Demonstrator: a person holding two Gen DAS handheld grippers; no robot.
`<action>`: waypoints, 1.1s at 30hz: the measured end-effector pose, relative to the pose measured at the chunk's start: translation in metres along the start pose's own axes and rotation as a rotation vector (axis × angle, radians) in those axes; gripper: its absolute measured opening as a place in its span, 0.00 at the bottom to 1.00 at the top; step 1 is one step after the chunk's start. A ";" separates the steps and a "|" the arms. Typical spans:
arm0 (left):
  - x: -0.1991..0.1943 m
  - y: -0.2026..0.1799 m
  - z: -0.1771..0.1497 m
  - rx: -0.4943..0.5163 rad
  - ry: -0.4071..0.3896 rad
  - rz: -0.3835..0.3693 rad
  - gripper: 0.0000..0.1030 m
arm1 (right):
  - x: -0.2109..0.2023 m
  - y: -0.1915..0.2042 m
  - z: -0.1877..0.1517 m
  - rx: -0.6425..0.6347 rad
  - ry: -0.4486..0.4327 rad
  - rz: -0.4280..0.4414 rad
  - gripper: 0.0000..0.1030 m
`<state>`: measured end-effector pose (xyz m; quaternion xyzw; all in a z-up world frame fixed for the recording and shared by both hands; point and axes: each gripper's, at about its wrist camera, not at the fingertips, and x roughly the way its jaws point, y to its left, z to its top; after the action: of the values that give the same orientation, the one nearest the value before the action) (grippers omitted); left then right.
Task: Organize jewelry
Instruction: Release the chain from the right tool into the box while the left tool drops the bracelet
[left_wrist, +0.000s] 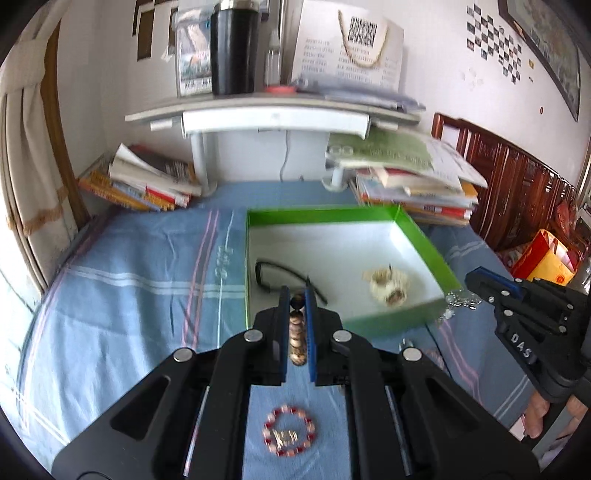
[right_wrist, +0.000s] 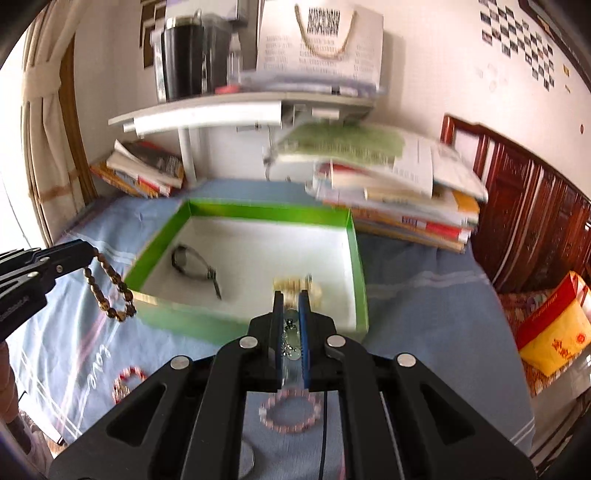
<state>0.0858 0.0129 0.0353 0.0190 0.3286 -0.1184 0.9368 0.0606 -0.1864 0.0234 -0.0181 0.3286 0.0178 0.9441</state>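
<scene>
Looking along the left claw, a shallow green-walled cardboard box with a white floor (left_wrist: 417, 236) sits on the blue striped cloth (left_wrist: 122, 258). Inside it lie a thin black cord bracelet (left_wrist: 284, 273) toward the box's left wall and a pale cream beaded bracelet, bunched up (left_wrist: 388, 286), toward its right near corner. The left gripper (left_wrist: 297, 295) is squeezed narrow on a brown wooden bead string (left_wrist: 297, 343), which hangs in a line down between the blue pads, just short of the box's near wall. A pink-and-red bead bracelet with a gold charm (left_wrist: 290, 435) lies flat on the cloth, nearer than the box. At the box's right near corner the right gripper (left_wrist: 471, 282) holds a glinting silver chain (left_wrist: 458, 301).

From the right claw's camera, the same box (right_wrist: 354, 236) holds the black cord (right_wrist: 195, 264) and the cream beads (right_wrist: 295, 285). The right gripper (right_wrist: 291, 295) is pinched close on the silver chain (right_wrist: 291, 338), probably with small discs, though blur hides detail; it dangles over the box's near wall. A pale pink bead bracelet (right_wrist: 291, 410) lies on the cloth before the box. Left of the box, the left gripper (right_wrist: 86, 251) carries the brown beads (right_wrist: 110, 288) drooping in a loop.
</scene>
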 end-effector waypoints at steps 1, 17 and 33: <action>0.001 0.000 0.005 0.003 -0.008 0.001 0.08 | 0.000 -0.001 0.006 0.001 -0.013 -0.002 0.08; 0.128 0.003 0.025 -0.026 0.207 0.029 0.08 | 0.148 0.010 0.049 0.031 0.188 -0.029 0.08; 0.056 0.047 -0.045 -0.076 0.184 0.093 0.43 | 0.053 -0.028 -0.017 0.019 0.115 0.025 0.39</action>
<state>0.1115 0.0519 -0.0360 0.0097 0.4161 -0.0599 0.9073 0.0929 -0.2141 -0.0222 -0.0058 0.3827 0.0255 0.9235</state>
